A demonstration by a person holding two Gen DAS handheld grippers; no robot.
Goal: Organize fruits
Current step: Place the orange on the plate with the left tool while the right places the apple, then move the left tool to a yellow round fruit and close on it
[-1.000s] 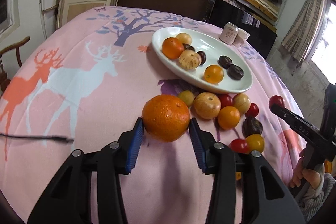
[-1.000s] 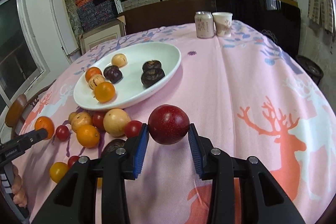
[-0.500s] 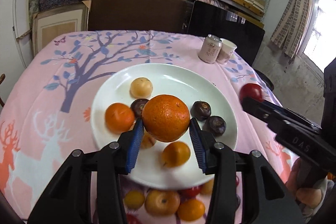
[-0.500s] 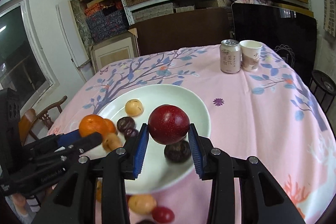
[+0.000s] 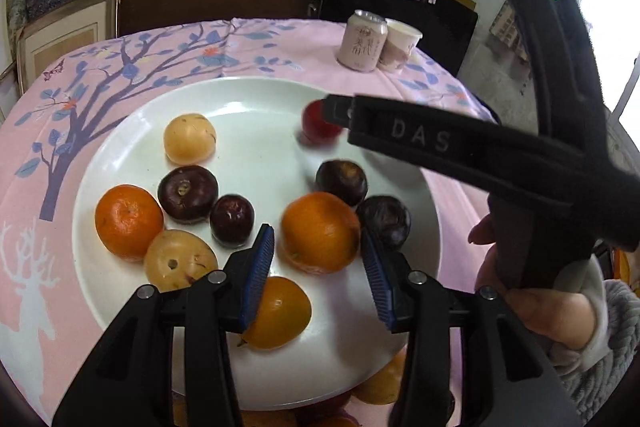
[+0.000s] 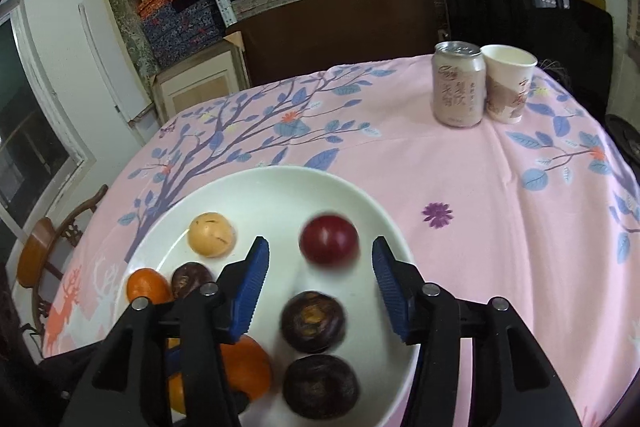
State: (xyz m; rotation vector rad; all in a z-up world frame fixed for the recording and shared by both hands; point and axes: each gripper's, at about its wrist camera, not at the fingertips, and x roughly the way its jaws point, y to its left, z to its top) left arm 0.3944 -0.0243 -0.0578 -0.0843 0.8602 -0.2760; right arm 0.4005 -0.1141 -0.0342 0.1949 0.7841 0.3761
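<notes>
**Now: red plum dropping onto the plate, orange next**

Now the red plum is falling, blurred, between the right gripper's just-opened jaws, untouched, over the white plate. The left gripper is hovering above the plate, its pads around the orange; a slight gap is showing beside one pad. Next, likely, is releasing it. A second ago, both fruits were being carried, clamped, over the tablecloth.

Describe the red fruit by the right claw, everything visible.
The red fruit is round, dark red, smooth and glossy, blurred by motion. It sits over the far part of the white plate, between the right claw's blue pads, which have just been opening and stand clear of it. Whether it rests on the plate yet cannot be told.
</notes>
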